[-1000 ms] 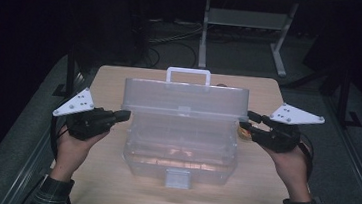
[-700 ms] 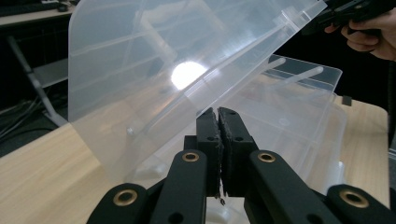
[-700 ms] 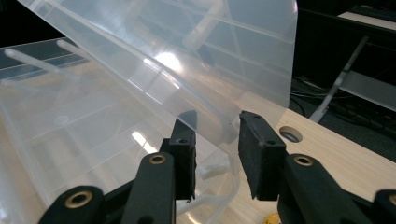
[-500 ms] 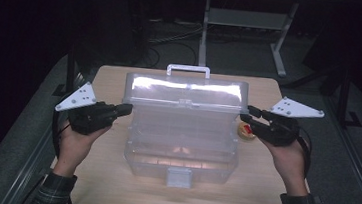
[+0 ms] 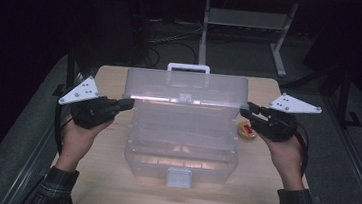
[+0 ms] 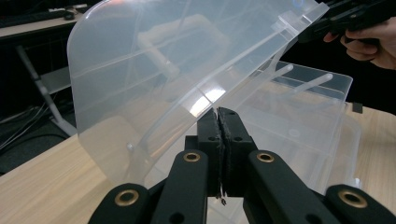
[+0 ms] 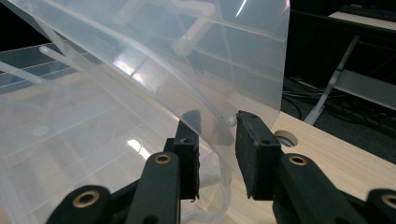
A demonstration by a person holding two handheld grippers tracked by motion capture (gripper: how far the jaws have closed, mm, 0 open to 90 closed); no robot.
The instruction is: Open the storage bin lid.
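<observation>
Both hands raised, one at each side of frame.
Left gripper [image 5: 127, 104] jaws pressed together; right gripper [image 5: 246, 109] jaws parted, just been closing.

The left hand-held gripper [image 6: 219, 122] has its black jaws pressed together under the raised translucent plastic lid [image 6: 163, 74] of a clear storage box [image 6: 303, 121], which stands on the light wooden tabletop [image 6: 42, 182]. Another hand [image 6: 373, 39] is at the lid's far corner.

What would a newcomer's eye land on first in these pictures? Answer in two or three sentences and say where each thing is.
First, the big clear plastic box in the middle of the wooden table, its lid tilted partly open with a white handle on top. Next, the left gripper and right gripper at the lid's two front corners: the left jaws shut on its edge, the right jaws astride the edge and just closing. A small round yellow thing lies right of the box.
</observation>
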